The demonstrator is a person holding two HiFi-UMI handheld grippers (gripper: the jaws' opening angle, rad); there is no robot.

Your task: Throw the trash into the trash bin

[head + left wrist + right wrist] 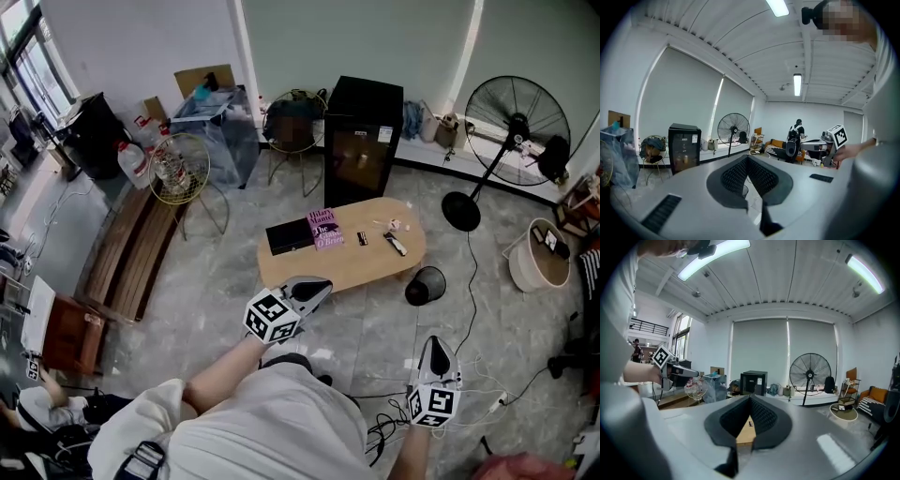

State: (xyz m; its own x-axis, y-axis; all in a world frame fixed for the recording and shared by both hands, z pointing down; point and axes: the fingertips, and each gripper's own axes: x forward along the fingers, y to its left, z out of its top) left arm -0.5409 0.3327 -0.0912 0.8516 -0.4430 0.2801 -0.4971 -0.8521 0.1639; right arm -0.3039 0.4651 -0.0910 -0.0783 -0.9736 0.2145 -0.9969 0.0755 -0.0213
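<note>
A person holds two claws short of an oval wooden desk (375, 267). The left claw (319, 284) shows over the desk's near edge and the right claw (434, 344) is well back from it. Both have their jaws pressed together on nothing. Small pieces of trash (394, 226) lie near the desk's right end, with a purple book (324, 228) and a black box (289, 236) at mid-desk. The black trash bin (426, 285) stands on the floor just off that right end.
</note>
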